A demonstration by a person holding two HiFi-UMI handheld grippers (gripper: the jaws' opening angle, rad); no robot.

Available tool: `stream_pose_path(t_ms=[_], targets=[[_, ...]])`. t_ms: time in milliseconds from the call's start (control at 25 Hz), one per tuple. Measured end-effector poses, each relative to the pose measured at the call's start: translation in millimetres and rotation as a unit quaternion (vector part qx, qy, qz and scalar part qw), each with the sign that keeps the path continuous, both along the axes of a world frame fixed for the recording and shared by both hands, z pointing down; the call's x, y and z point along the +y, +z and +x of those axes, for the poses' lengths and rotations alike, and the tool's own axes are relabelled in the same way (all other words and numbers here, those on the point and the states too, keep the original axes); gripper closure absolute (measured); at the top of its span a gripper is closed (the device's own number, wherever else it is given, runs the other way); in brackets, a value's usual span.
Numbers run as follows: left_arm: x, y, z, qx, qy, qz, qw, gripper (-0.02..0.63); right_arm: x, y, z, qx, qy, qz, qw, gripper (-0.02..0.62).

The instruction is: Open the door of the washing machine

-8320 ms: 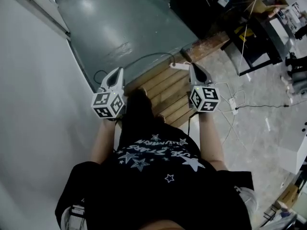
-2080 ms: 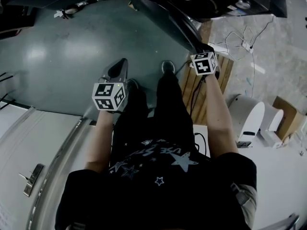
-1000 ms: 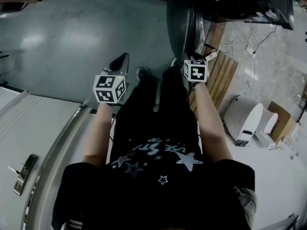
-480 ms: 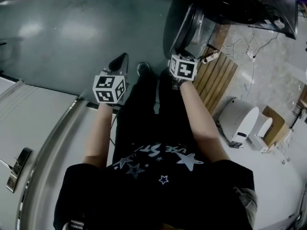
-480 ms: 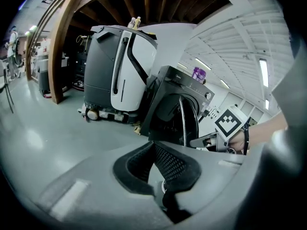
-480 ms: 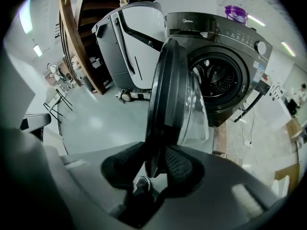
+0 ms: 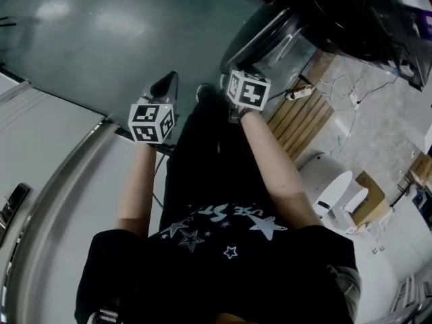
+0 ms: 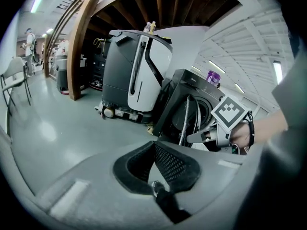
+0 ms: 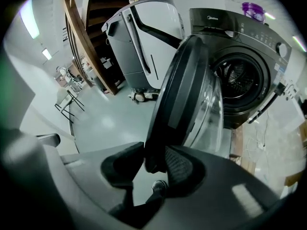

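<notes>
The dark washing machine (image 9: 240,56) stands on wooden slats, its round drum opening (image 9: 240,80) uncovered. Its glass door (image 9: 184,80) stands swung out edge-on toward me, also in the head view (image 7: 270,36). My right gripper (image 9: 154,157) has the door's dark rim between its pads; both pads touch it while the jaws are opening slightly. From above, that right gripper (image 7: 236,73) sits at the door's near edge. My left gripper (image 8: 154,145) is shut with nothing in it and hangs over the grey floor, left of my legs (image 7: 167,83).
A grey-and-white floor-cleaning machine (image 9: 144,37) stands left of the washer. Wooden slats (image 7: 304,120) with a power strip and cables (image 7: 300,94) lie under and beside it. A white panel (image 7: 40,181) runs along my left; a white device (image 7: 331,187) lies at the right.
The door has swung farther out from the washer. My right gripper moved left with its rim. The left gripper shifted a little, and the head view turned.
</notes>
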State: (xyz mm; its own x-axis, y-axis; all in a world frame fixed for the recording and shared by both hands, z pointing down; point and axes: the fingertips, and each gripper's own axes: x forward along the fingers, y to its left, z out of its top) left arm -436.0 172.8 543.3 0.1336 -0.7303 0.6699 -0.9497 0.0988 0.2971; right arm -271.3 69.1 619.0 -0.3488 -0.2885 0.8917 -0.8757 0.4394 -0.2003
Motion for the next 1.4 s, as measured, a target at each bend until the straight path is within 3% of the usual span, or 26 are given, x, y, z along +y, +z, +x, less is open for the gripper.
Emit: stream_pose_path(t_ms=[560,840,920,960,1000,1400], targets=[[-7.5,-19.6,-73.9,-0.084,-0.084,-0.038,0.9922,0.595,-30.0,-4.9,-137.5,-0.085,-0.052,-0.029,0.995,0.466],[-19.7,-23.9,-107.8,-0.079,-0.13,-0.03,0.988,0.595,-56.3,-5.5,-201.5,-0.094,-0.078,-0.013,0.992,0.482],[-27.2,-21.6,-116.8,-0.08,-0.13,-0.028,0.9879,0.595,-71.6,-4.9,-215.1,-0.08,-0.078,0.005,0.994,0.498],[-31.5,-20.3,-120.8,-0.079,-0.128,-0.026,0.9883,0.595,-81.1,-4.8,-219.8,-0.071,-0.076,0.018,0.994,0.568],[-35.4,-18.7,-125.1,-0.078,-0.123,-0.024,0.989,0.595,-90.3,-4.7,-224.7,-0.066,-0.073,0.029,0.995,0.591],[-61.2,-9.2,-207.2,-0.05,-0.081,-0.017,0.9953,0.595,-156.7,-7.4,-284.4,-0.048,-0.017,0.085,0.995,0.591]])
